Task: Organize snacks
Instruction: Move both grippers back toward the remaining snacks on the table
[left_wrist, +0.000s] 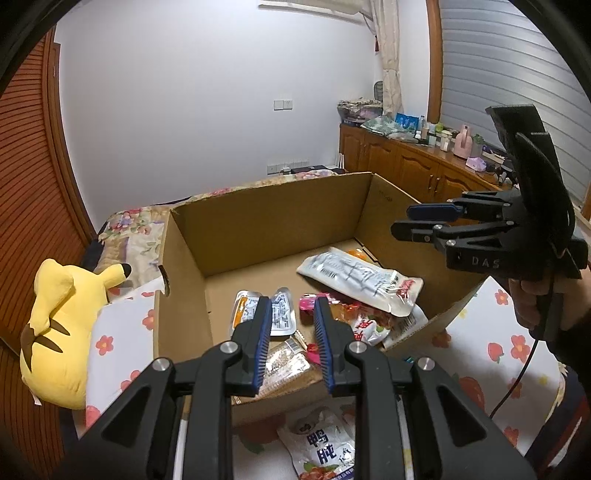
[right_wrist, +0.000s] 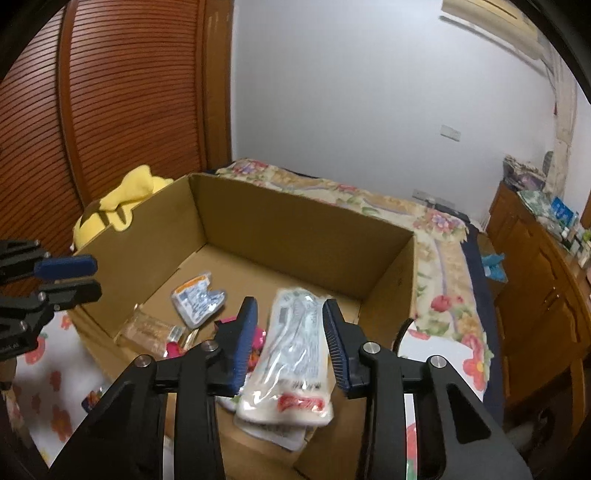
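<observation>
An open cardboard box (left_wrist: 266, 221) (right_wrist: 280, 225) sits on a floral bedspread. Inside lie several snack packets: a long white packet (left_wrist: 354, 275) (right_wrist: 291, 347), a silver-and-orange pouch (left_wrist: 266, 312) (right_wrist: 197, 297), a clear wafer pack (left_wrist: 286, 360) (right_wrist: 149, 328) and red and pink packets (left_wrist: 362, 317). My left gripper (left_wrist: 291, 343) is open and empty above the box's near edge. My right gripper (right_wrist: 290, 345) (left_wrist: 424, 219) is open above the white packet, apart from it. A white packet with blue characters (left_wrist: 321, 443) lies outside the box, below my left gripper.
A yellow plush toy (left_wrist: 59, 332) (right_wrist: 118, 206) lies left of the box. A wooden cabinet (left_wrist: 410, 166) (right_wrist: 539, 266) with cluttered top stands at the right wall. A louvred wooden door (right_wrist: 110, 110) is at the left. The bedspread (right_wrist: 439, 266) surrounds the box.
</observation>
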